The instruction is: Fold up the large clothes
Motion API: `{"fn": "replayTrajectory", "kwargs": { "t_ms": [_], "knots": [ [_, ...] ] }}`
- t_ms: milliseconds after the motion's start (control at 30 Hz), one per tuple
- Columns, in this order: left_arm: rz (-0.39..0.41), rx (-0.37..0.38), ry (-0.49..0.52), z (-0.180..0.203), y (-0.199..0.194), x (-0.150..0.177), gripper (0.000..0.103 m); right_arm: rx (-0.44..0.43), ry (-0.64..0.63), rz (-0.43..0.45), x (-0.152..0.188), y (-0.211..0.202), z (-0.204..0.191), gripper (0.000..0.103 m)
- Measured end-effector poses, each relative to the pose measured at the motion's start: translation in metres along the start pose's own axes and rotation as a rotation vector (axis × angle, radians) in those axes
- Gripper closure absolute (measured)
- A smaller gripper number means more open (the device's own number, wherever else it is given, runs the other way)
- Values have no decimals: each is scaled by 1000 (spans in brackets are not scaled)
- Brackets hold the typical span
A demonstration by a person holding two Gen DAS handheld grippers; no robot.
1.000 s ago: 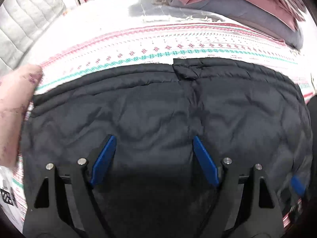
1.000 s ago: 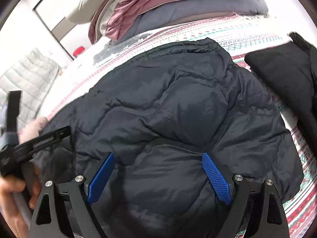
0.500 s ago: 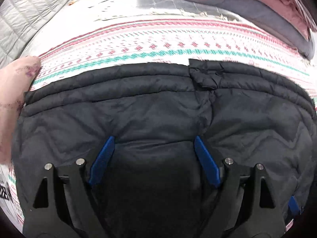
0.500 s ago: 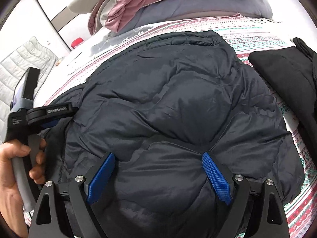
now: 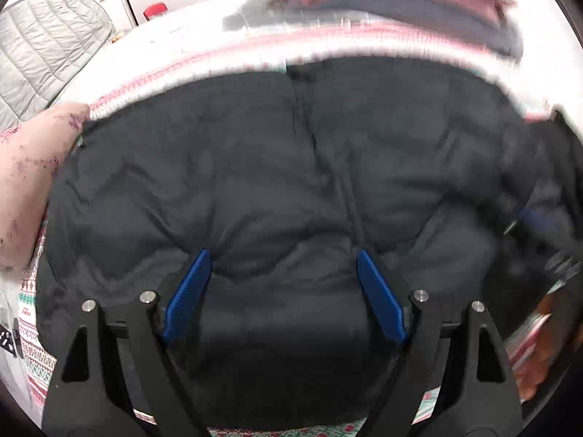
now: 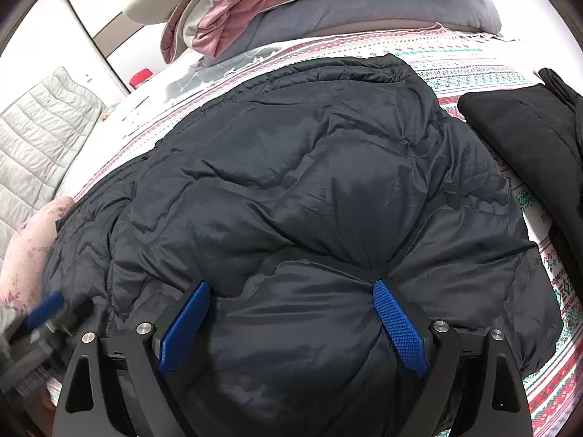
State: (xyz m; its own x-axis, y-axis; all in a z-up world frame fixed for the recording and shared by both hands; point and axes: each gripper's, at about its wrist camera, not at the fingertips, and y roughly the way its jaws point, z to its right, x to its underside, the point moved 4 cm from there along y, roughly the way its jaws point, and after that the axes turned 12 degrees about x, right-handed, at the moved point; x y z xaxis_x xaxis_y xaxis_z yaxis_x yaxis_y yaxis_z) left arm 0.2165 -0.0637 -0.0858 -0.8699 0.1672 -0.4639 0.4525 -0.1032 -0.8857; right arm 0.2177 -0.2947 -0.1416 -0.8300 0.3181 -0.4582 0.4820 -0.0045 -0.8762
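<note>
Both claws hang spread apart over the jacket (image 6: pixel 309 189), gripping nothing. Right claw (image 6: pixel 291 320) has the puffy bulk directly ahead and beneath, collar farthest away; the long axis runs forward from it. Left claw (image 5: pixel 282 284) sits over the same near edge, equally close.

Dark quilted puffer jacket (image 6: pixel 309 189) lies spread on the patterned bedspread (image 6: pixel 473 69) — stacked pillows (image 6: pixel 346 3) behind it, folded black garment (image 6: pixel 517 127) to its right, floral cushion (image 6: pixel 25 247) at its left edge.
</note>
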Motion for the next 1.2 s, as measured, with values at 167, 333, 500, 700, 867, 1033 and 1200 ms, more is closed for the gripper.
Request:
{"fn": "replayTrajectory", "kwargs": {
  "t_ms": [167,333,500,700,867,1033,1200],
  "knots": [
    [7,-10,22,1,2,5,20,30,-47,4,1,7,-9,3],
    [52,-4,32,1,-39,26,20,15,-38,-2,0,7,-9,2],
    [-2,33,93,19,-36,76,20,22,-35,-3,-2,7,-10,2],
    [-20,-43,110,18,-14,84,13,25,-51,6,3,7,-10,2],
    [39,45,39,11,-52,65,14,5,-36,-1,2,6,-6,2],
    [106,3,19,-3,-57,2,14,5,-34,-4,1,6,-4,2],
    [78,-19,-36,-9,-16,-52,14,2,-36,-3,1,5,-3,2]
  ]
}}
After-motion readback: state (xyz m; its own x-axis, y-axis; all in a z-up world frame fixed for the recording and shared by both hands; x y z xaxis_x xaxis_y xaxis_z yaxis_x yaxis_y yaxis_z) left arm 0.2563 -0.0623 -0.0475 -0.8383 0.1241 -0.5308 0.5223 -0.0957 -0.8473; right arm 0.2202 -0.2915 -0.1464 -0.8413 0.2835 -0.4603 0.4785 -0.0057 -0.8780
